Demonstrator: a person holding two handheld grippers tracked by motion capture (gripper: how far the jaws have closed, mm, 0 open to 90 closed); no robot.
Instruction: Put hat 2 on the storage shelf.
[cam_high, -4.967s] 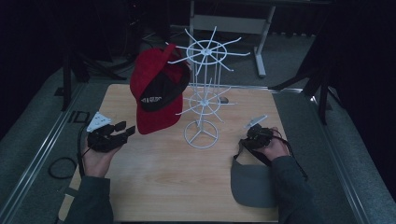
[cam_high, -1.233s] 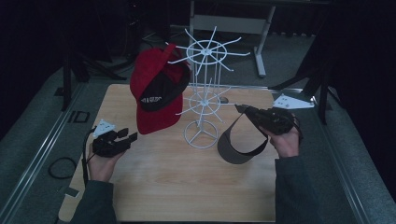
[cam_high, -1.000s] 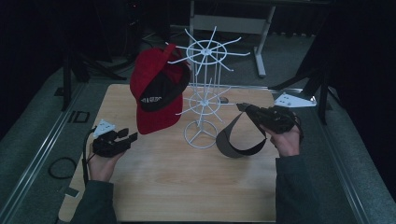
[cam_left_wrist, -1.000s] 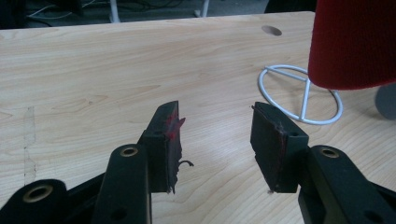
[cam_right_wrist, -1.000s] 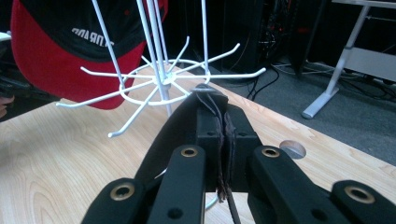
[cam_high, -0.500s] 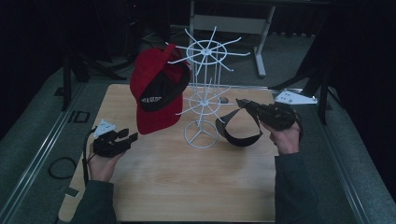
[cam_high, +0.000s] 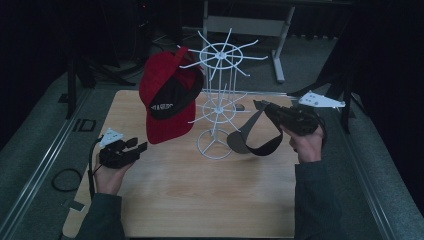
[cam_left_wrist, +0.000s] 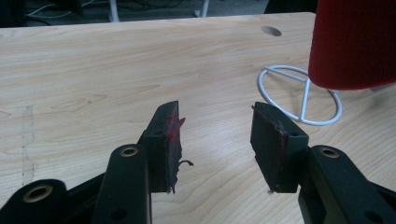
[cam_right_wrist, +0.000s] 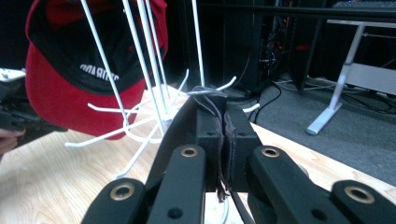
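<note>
A white wire rack (cam_high: 218, 90) stands mid-table on a ring base (cam_left_wrist: 300, 100). A red cap (cam_high: 165, 100) hangs on its left side, seen again as the red cap (cam_right_wrist: 74, 70) in the right gripper view. My right gripper (cam_high: 261, 106) is shut on a dark grey cap (cam_high: 252, 138) by its back edge, holding it in the air just right of the rack's lower arms; the cap's fabric (cam_right_wrist: 223, 135) is pinched between the jaws. My left gripper (cam_high: 137, 146) rests open low over the table's left side, with nothing between its fingers (cam_left_wrist: 166, 140).
The wooden table (cam_high: 175, 195) has bare room at front and middle. A round hole (cam_left_wrist: 271, 31) sits in the tabletop behind the rack. Desk legs (cam_high: 280, 45) and cables lie on the floor beyond the far edge.
My right gripper took the grey cap off the table's front right, lifted it and carried it left toward the rack. The left gripper dropped slightly and has stayed still since.
</note>
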